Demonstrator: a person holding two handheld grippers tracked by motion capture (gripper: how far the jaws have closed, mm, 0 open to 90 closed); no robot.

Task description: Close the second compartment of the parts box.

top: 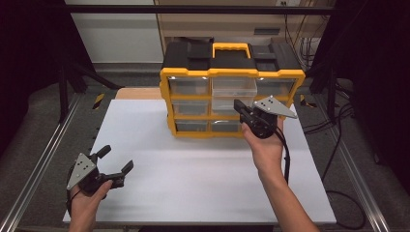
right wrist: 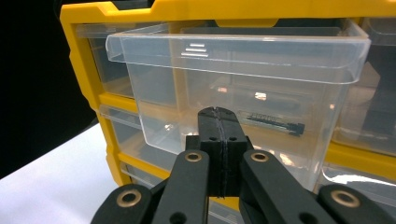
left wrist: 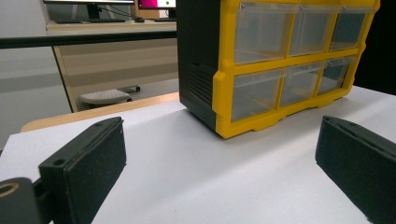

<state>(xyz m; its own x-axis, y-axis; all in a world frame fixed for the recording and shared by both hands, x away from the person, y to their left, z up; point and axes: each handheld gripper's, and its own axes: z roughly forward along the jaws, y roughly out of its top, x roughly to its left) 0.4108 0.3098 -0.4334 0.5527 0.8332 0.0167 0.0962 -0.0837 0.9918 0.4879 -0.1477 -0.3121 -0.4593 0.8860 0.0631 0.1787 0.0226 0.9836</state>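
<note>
Drawer cabinet (top: 232,96), upper centre of the high view, on the white worktop (top: 193,179). My right gripper (right wrist: 218,116) has its jaws fully closed, nothing between them, tips at the front wall of a clear drawer (right wrist: 233,70) pulled partway out; a small dark part (right wrist: 275,122) lies inside. My left gripper (top: 116,162), lower left, rests with jaws spread wide and empty. Risk, as I judge it: a push off-centre could skew and jam the drawer, or slide the unbraced cabinet back across the worktop.
</note>
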